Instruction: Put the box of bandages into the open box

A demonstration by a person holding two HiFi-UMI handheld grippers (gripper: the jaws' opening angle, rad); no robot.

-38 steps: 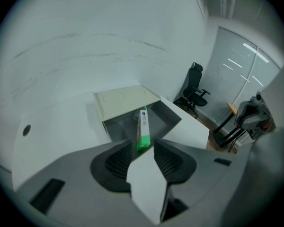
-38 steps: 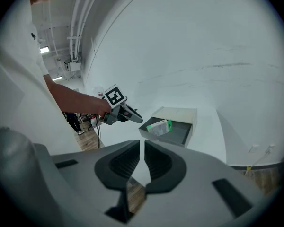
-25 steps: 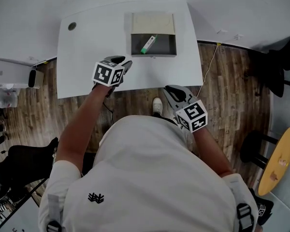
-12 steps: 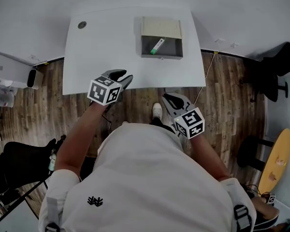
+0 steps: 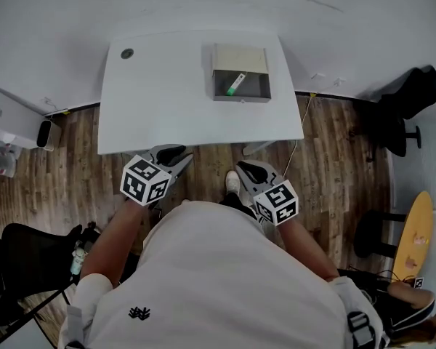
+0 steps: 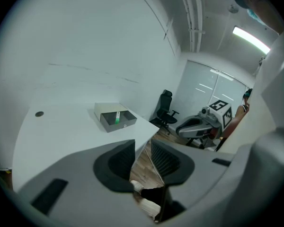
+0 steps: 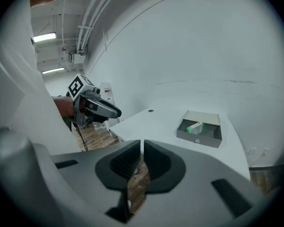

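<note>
A grey open box [image 5: 240,91] sits on the far right part of the white table [image 5: 167,93]. Inside it lies the green and white box of bandages [image 5: 236,83]. Both grippers hang off the table's near edge, over the wood floor, close to the person's body. My left gripper [image 5: 179,153] has nothing between its jaws, which are closing with a gap still showing [image 6: 143,155]. My right gripper [image 5: 245,169] is shut and empty, with only a thin slit between its pads [image 7: 142,161]. The open box [image 6: 115,117] [image 7: 201,129] and the bandages [image 6: 117,117] [image 7: 195,126] appear far off in both gripper views.
A round cable hole [image 5: 126,53] marks the table's far left corner. A black office chair [image 5: 414,97] stands to the right, a white unit [image 5: 11,115] to the left. A cable [image 5: 299,133] hangs off the table's right edge. A yellow round board [image 5: 414,238] leans at the right.
The person has stepped back from the table. Both grippers have drawn back off its near edge toward the body. The bandage box stays in the open box.
</note>
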